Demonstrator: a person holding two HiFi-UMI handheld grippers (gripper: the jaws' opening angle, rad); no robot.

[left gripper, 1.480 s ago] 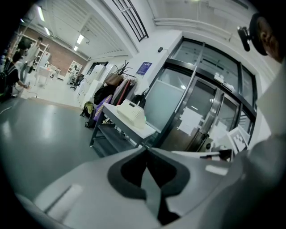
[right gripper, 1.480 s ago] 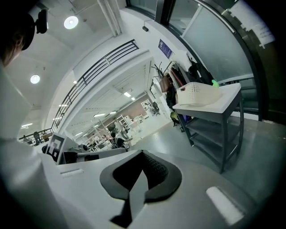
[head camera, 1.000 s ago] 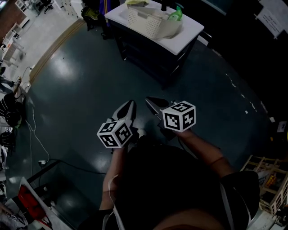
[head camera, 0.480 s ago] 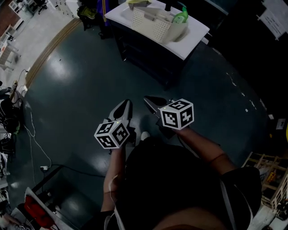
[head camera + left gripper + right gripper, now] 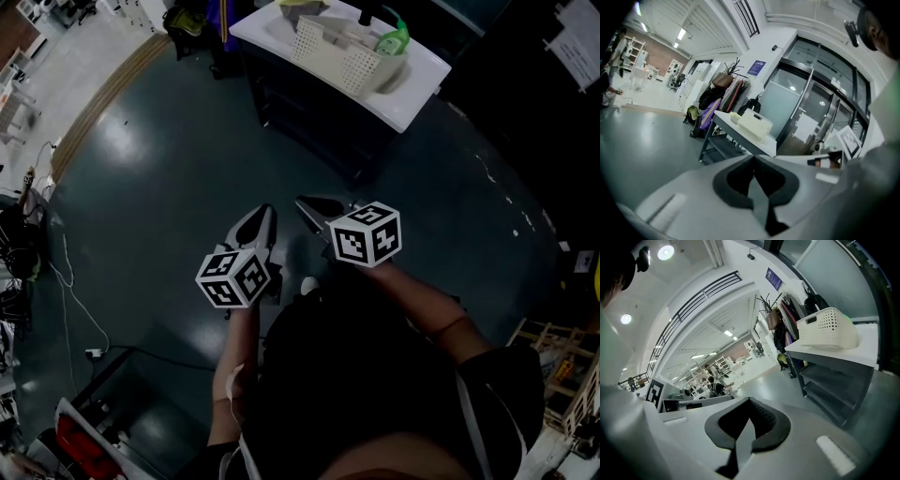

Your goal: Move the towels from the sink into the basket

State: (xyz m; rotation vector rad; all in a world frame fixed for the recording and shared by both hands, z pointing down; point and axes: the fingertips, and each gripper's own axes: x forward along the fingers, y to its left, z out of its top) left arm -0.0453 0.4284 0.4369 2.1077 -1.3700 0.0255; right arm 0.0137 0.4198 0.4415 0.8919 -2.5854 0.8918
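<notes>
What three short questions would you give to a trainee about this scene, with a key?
1. True or false: the left gripper holds something between its jaws.
2. Where does the white basket stand? A: on the floor. B: on the white counter. C: on a chair.
3. Fill in the missing word: the jaws of the right gripper are ____.

Key: 1 false; 2 B; 3 shut.

Left gripper (image 5: 261, 219) and right gripper (image 5: 309, 207) side by side, fingers closed, seemingly empty, forearms extended forward.
</notes>
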